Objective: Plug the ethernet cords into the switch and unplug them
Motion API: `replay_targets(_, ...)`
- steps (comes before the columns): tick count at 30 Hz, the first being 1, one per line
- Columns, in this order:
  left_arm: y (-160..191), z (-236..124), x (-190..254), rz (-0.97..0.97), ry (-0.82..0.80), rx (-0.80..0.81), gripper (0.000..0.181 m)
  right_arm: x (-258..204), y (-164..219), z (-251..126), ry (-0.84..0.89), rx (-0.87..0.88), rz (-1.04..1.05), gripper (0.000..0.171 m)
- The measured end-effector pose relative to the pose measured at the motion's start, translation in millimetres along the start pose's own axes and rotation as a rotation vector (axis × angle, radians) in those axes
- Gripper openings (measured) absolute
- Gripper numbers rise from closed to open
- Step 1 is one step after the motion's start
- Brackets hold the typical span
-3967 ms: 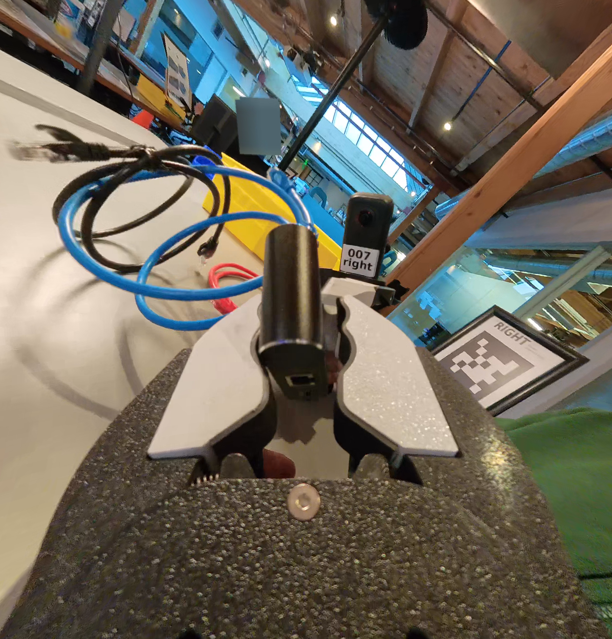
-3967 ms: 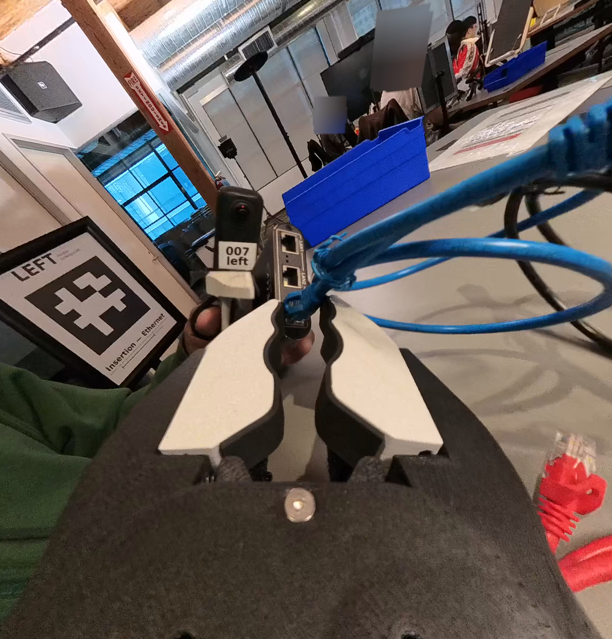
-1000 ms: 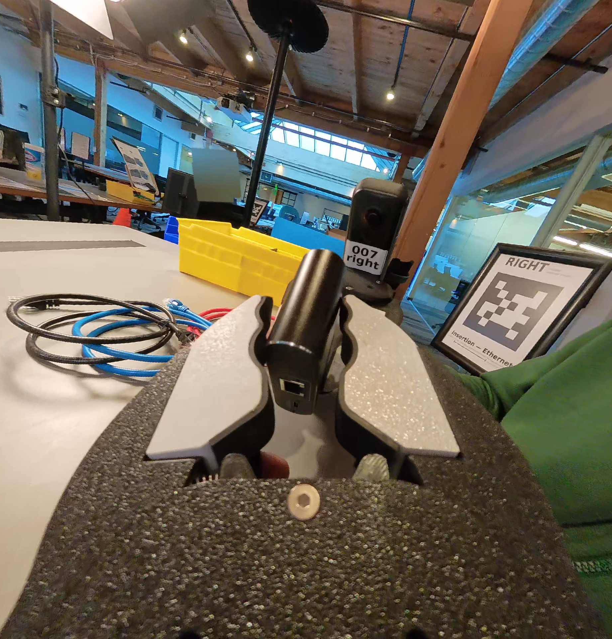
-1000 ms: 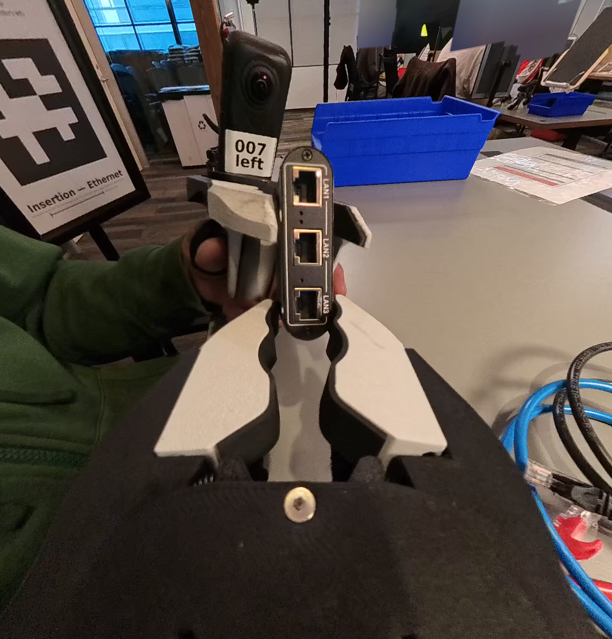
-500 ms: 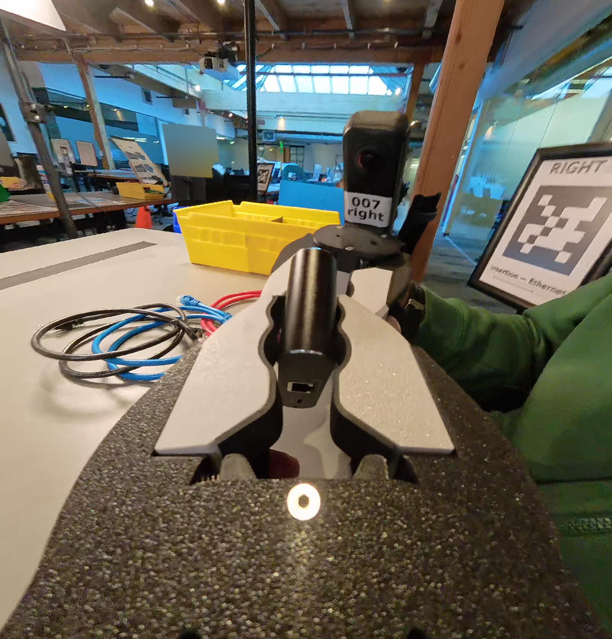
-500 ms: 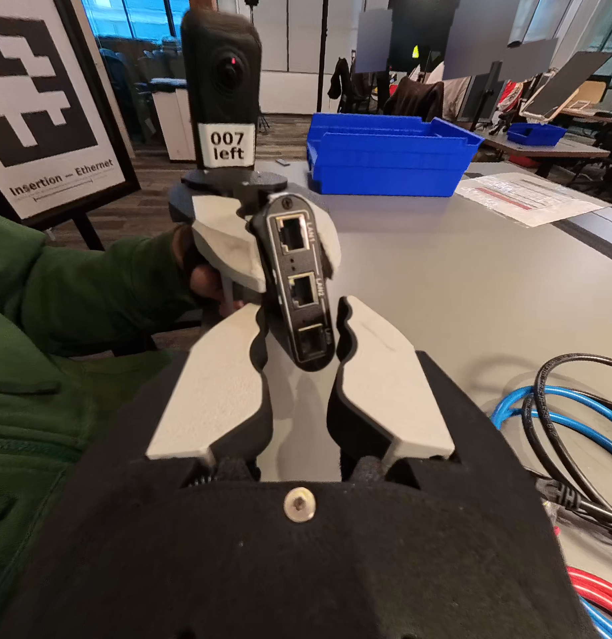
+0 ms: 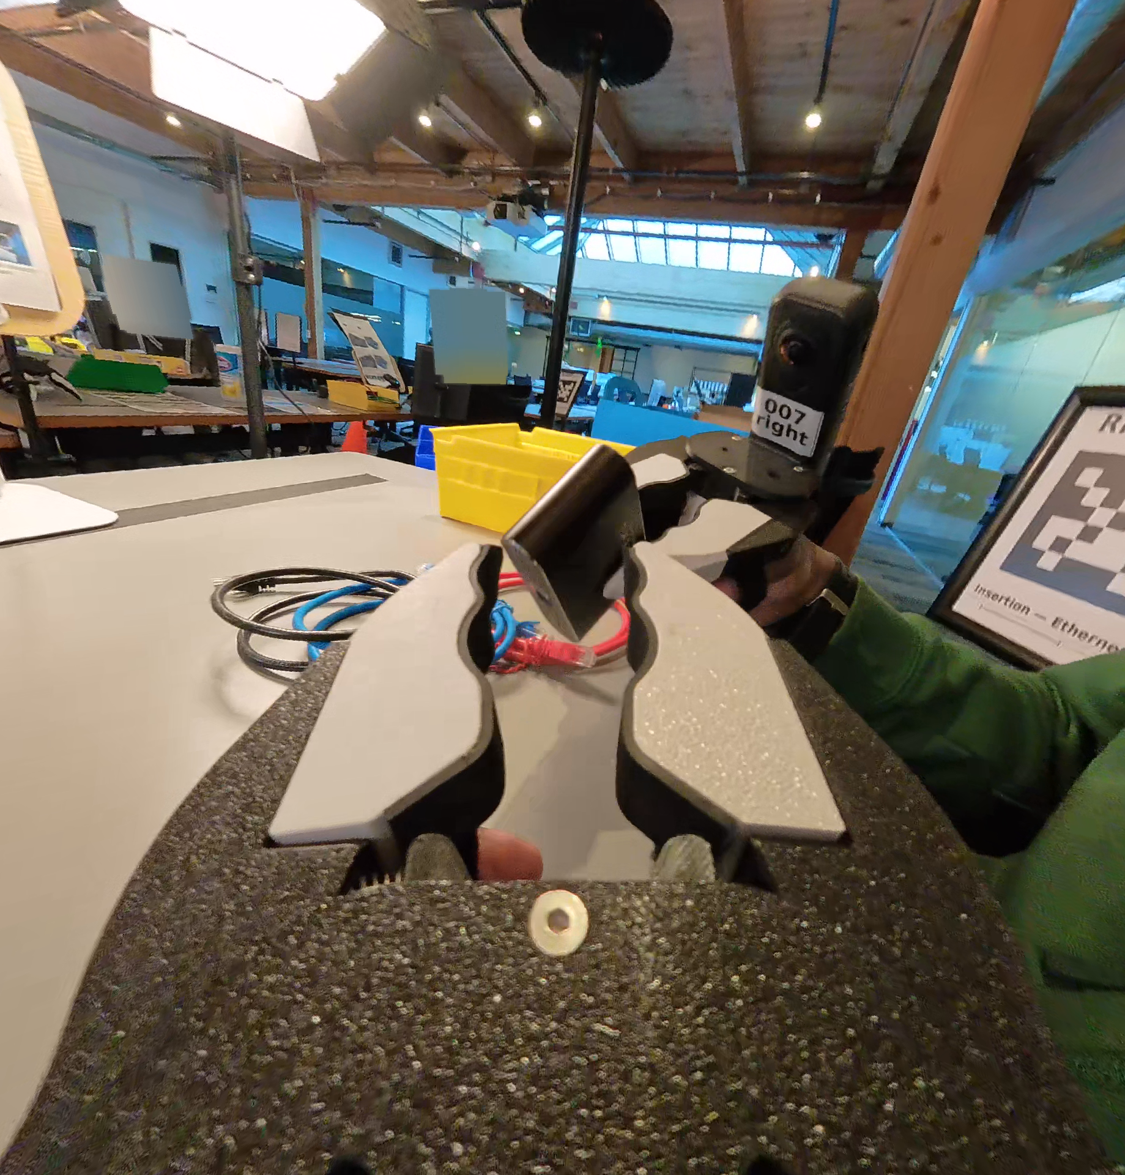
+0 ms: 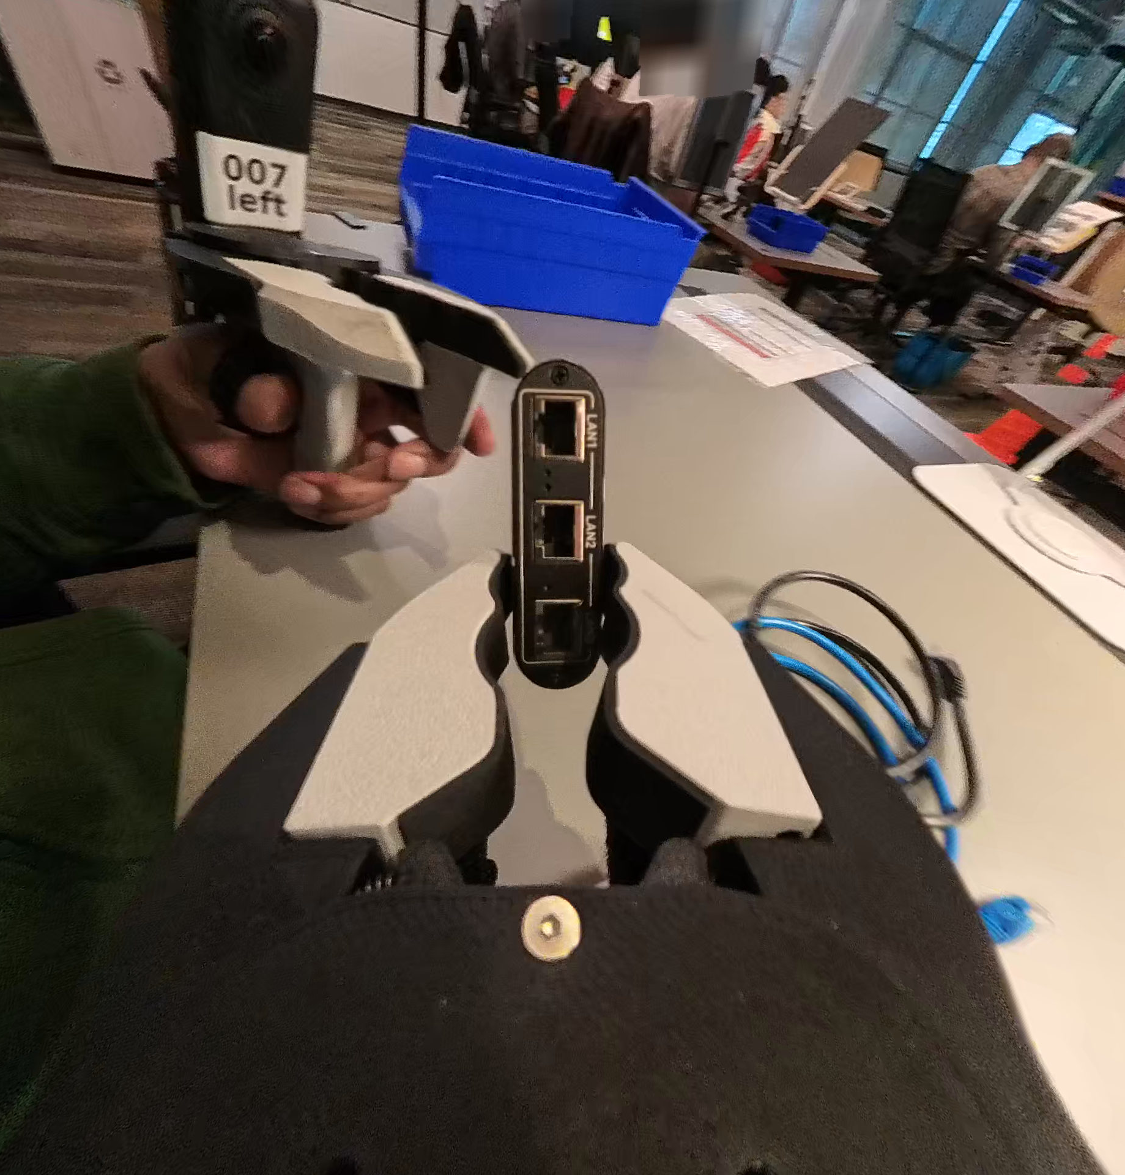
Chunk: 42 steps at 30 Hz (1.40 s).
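Since a second ago the switch has passed from the left tool to the right tool. It was pinched by the left then; now the left stands spread and empty, and in the right wrist view it sits at 10 o'clock from the switch, clear of it. The right tool is pressed on the switch's lower end, one finger on each narrow side, with the three ports facing the camera. The lowest port lies between the fingers, so it looks partly boxed in; the upper two stand free.

The cords are all loose on the surface. In the left wrist view the red cord lies just past the left tool's tips at 12 o'clock, with the blue cord and black cord coiled at 10 o'clock. No port holds a plug.

The step in hand seems to be fetching the first cord with the left tool. It would go best by gripping the plug body just behind the tip, keeping the latch tab unpressed, while the right tool holds the switch steady and upright. An upper port would likely be the easier first target. A tilted plug could jam at the port's mouth.
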State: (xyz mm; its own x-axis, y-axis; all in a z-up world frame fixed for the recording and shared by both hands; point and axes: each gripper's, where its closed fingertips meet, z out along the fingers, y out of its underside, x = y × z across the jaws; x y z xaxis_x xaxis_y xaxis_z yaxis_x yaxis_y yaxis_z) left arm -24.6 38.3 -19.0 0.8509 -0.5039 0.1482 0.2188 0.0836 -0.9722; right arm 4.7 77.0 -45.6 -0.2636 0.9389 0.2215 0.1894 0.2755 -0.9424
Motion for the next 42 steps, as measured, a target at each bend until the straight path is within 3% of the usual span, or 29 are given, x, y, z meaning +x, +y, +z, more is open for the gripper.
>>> replay_targets(6, -5.4, -6.0, -13.0, -0.102, -0.012, 0.053, 0.038, 67.8, 1.3, -55.7, 0.315, -0.052, -0.002, 0.025)
replay_targets(13, -3.8, -4.9, -15.6, -0.101, -0.035, 0.042, 0.037, 176.7, -5.5, -192.1, 0.794, -0.073, 0.099, 0.025)
replay_targets(19, -1.6, -3.1, -17.2, -0.106, -0.043, 0.025, 0.037, 288.6, 56.3, -261.3, 0.961, -0.36, 0.252, 0.026)
replay_targets(24, -0.5, -2.5, -19.6, -0.13, -0.041, 0.019, 0.036, 335.9, 120.5, -252.2, 0.879, -0.55, 0.339, 0.026)
replay_targets(32, -0.3, -2.7, -21.1, -0.151, -0.034, 0.02, 0.036, 341.6, 185.1, -231.4, 0.828, -0.748, 0.413, 0.026)
replay_targets(35, -0.7, -2.9, -20.5, -0.146, -0.034, 0.022, 0.036, 343.3, 184.3, -231.9, 0.847, -0.751, 0.385, 0.027)
replay_targets(42, -0.6, -2.9, -20.7, -0.145, -0.036, 0.023, 0.036, 344.0, 140.1, -256.0, 0.946, -0.585, 0.357, 0.038)
